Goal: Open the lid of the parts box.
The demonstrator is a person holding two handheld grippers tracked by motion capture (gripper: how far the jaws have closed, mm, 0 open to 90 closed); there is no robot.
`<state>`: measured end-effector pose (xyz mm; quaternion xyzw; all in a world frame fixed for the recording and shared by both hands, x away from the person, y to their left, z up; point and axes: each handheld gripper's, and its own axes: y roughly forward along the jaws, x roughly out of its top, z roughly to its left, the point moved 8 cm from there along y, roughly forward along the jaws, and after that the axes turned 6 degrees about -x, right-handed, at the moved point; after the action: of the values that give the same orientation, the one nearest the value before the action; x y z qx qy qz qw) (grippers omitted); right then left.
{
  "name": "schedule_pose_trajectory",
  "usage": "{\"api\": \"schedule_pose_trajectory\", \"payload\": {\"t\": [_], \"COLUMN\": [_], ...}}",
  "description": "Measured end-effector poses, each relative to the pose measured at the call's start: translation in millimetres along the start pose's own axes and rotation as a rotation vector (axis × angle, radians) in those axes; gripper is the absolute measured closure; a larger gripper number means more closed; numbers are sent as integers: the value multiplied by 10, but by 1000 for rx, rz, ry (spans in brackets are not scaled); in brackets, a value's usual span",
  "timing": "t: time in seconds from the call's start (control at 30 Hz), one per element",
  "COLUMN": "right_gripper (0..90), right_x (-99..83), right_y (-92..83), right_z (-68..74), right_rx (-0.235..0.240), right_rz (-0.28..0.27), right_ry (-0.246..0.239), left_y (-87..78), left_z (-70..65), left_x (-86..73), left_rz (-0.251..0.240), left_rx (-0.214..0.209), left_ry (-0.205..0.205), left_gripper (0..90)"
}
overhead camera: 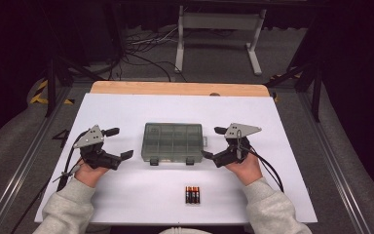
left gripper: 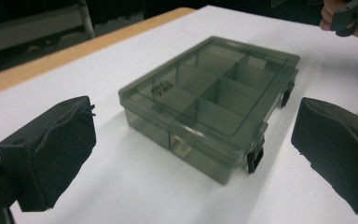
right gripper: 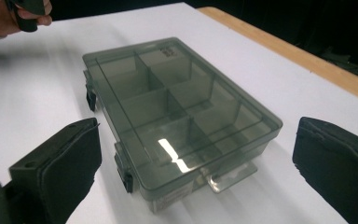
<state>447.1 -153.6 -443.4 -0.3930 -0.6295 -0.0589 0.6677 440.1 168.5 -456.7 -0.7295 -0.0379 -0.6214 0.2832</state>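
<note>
Between left tool (overhead camera: 118, 142) and right tool (overhead camera: 213, 142) — closed box (overhead camera: 173, 141), untouched

smoky grey box (overhead camera: 173, 141), white table (overhead camera: 126, 112)

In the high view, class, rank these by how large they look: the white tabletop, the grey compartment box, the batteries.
1. White tabletop, by far the largest.
2. Grey compartment box, closed, mid-table.
3. Batteries, a small cluster near the front edge, smallest.
</note>
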Motion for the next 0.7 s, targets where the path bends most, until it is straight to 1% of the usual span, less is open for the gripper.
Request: {"api": "schedule_pose_trajectory", "payload": {"t": [0.1,0.13,0.17,0.23,0.27,0.3,0.37,0.43,0.5,0.7], "right_gripper": [17,17,17,17,17,18,17,18,17,17], "right_x": [-60,-81,-124,-141,-153,-165,-193,-210,-230,-311], "right_y": [21,28,44,49,55,58,71,89,108,149], "right_z": [4,10,21,26,31,35,59,84,102,114], "right_rx": [5,7,11,11,11,13,23,25,28,29], "right_rz": [13,19,36,43,47,51,57,67,74,103], "right_ry": [9,11,7,4,4,4,15,11,6,9], "left_y": [-1,7,39,54,70,90,132,138,152,187], "left_z": [4,4,-8,-6,-12,-19,-19,-23,-31,-40], "left_x": [-6,-10,-42,-60,-82,-117,-202,-218,-230,-269], "left_rz": [1,5,27,32,24,30,64,71,76,103], "left_rx": [-3,-5,-6,0,-9,-19,-17,-18,-28,-30], "left_ry": [-3,4,7,11,-2,-19,-15,-20,-23,-13], "left_gripper": [4,4,5,3,3,3,3,3,3,3]}}
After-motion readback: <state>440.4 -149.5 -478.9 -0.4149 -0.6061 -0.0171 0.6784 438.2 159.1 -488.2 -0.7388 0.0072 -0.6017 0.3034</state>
